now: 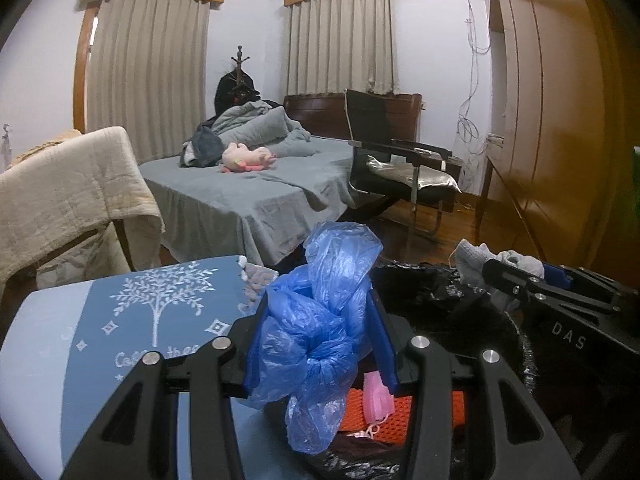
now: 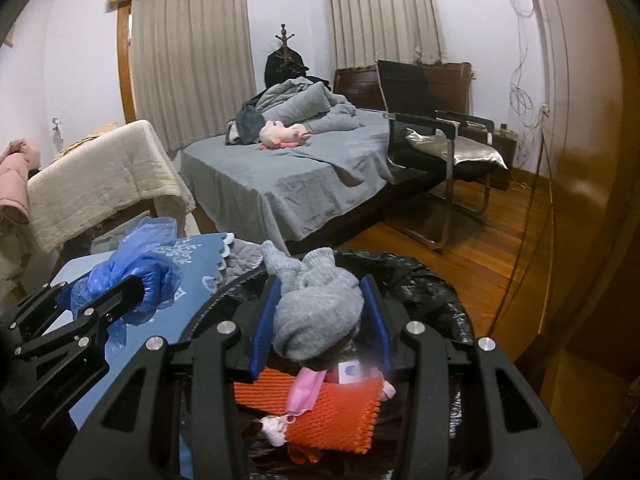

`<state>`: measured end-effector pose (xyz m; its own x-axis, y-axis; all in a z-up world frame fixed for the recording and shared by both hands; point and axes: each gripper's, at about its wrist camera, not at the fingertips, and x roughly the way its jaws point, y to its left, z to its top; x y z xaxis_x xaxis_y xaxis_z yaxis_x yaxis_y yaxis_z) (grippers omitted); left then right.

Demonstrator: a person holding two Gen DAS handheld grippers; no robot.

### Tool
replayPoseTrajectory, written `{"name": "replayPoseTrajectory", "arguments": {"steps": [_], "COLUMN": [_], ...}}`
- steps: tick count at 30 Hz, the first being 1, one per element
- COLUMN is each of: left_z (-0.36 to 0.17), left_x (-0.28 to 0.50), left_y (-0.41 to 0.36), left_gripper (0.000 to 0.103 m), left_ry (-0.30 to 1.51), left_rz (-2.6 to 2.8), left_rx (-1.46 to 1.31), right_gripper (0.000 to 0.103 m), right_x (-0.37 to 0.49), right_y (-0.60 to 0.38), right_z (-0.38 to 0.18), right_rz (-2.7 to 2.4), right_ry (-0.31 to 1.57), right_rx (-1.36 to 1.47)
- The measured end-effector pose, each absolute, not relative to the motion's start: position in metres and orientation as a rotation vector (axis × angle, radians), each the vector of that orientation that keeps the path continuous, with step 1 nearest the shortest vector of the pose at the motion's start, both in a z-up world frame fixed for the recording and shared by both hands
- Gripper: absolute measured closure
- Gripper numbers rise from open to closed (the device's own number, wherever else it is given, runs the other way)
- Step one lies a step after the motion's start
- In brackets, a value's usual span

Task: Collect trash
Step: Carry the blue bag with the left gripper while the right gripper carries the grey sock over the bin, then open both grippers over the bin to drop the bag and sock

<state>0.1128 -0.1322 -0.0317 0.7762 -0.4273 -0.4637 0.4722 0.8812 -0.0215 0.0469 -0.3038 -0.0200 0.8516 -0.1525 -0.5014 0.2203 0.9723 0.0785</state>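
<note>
Plainly, in the left wrist view the left tool (image 1: 320,336) has its blue pads closed partway on a knotted blue plastic bag (image 1: 320,320), which bulges up past the fingertips toward 12 o'clock and trails a loose tail down toward 6 o'clock. The black-lined trash bin (image 1: 440,304) lies from this tool at about 3 o'clock, its rim passing just under the right finger, so the bag hangs over the edge where the blue-clothed bench (image 1: 132,320) meets the bin and not squarely over the opening; an orange mesh sheet (image 1: 384,412) and a pink face mask (image 1: 376,398) show below at 6 o'clock. The right tool (image 1: 516,280) sits at 3 o'clock, farther over the bin. In the right wrist view the right tool (image 2: 320,320) is likewise partly closed, gripping a bundled grey sock (image 2: 316,312) whose long axis runs from 6 toward 11 o'clock, with the bin mouth (image 2: 424,288) directly beneath and the orange sheet (image 2: 332,412) at 6 o'clock. I judge the right hand is better placed to let go first, while the left tool (image 2: 132,292), seen at 9 o'clock over the bench (image 2: 200,264), needs to travel toward 3 o'clock before its bag can fall inside.
</note>
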Motion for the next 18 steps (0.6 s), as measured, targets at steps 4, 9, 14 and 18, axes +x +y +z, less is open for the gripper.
{"name": "replayPoseTrajectory", "arguments": {"steps": [4,9,14,18], "left_z": [-0.037,-0.046,-0.055,-0.061], "left_x": [0.118,0.124,0.134,0.144], "left_y": [-0.145,-0.162,-0.172,-0.179], "left_gripper": [0.058,0.058,0.058,0.058], "left_ry": [0.488,0.498,0.513,0.532], "left_rz": [-0.515,-0.542,-0.560,-0.573], "left_rx": [0.108,0.117,0.122,0.105], "right_gripper": [0.063,0.063,0.063,0.063], "right_x": [0.047,0.048,0.053,0.058], "right_y": [-0.314,-0.323,-0.331,-0.340], "right_z": [-0.025,-0.029,-0.036,-0.043], "right_rz": [-0.218,-0.237,-0.250,-0.255], "right_ry": [0.524,0.532,0.548,0.558], "right_rx": [0.139,0.142,0.141,0.153]}}
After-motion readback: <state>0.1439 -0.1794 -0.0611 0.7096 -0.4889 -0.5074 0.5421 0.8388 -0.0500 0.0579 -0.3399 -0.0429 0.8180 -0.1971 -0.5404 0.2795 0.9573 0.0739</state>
